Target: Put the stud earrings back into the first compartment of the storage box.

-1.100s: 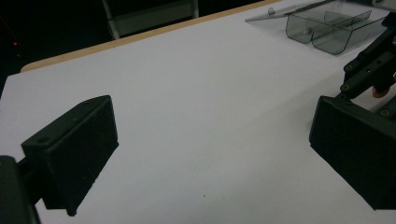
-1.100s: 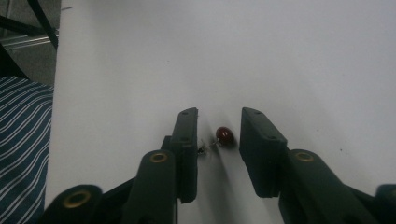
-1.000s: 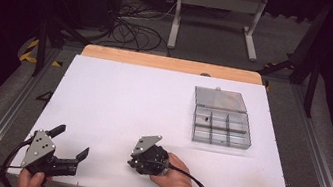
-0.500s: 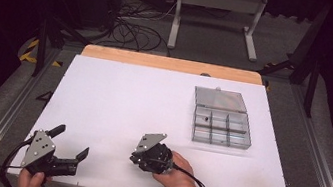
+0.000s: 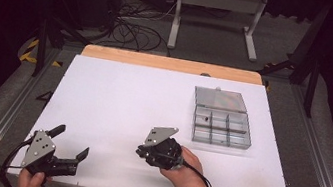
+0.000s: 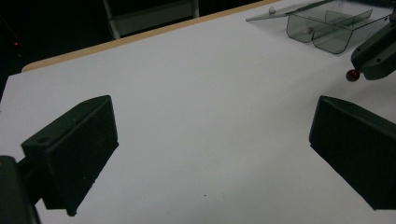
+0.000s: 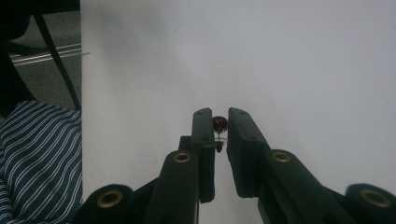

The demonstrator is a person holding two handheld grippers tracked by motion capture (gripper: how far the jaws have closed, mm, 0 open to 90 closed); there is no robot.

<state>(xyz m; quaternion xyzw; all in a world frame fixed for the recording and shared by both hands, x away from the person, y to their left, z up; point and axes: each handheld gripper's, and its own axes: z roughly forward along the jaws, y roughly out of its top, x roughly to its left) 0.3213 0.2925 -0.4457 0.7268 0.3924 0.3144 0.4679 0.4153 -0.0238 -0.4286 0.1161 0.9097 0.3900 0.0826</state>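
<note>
My right gripper (image 7: 219, 116) is shut on a small dark-red bead (image 7: 219, 122), which is pinched at the jaw tips just above the white table (image 7: 303, 56). In the high view this gripper (image 5: 141, 151) hovers at front centre, pointing left, in a person's hand. The left gripper view has the bead (image 6: 352, 75) at the tip of that other gripper, upper right. My left gripper (image 5: 71, 141) rests at the front left corner, jaws wide open with nothing between them (image 6: 210, 154).
A clear plastic compartment box (image 5: 222, 127) with its lid (image 5: 219, 98) folded back lies at the right of the table, and a small item sits in one cell. A striped sleeve (image 7: 37, 158) lies by the table's near edge.
The right gripper has lifted off the table and drifted slightly right, with the bead in its jaws. The left gripper has stayed put.
</note>
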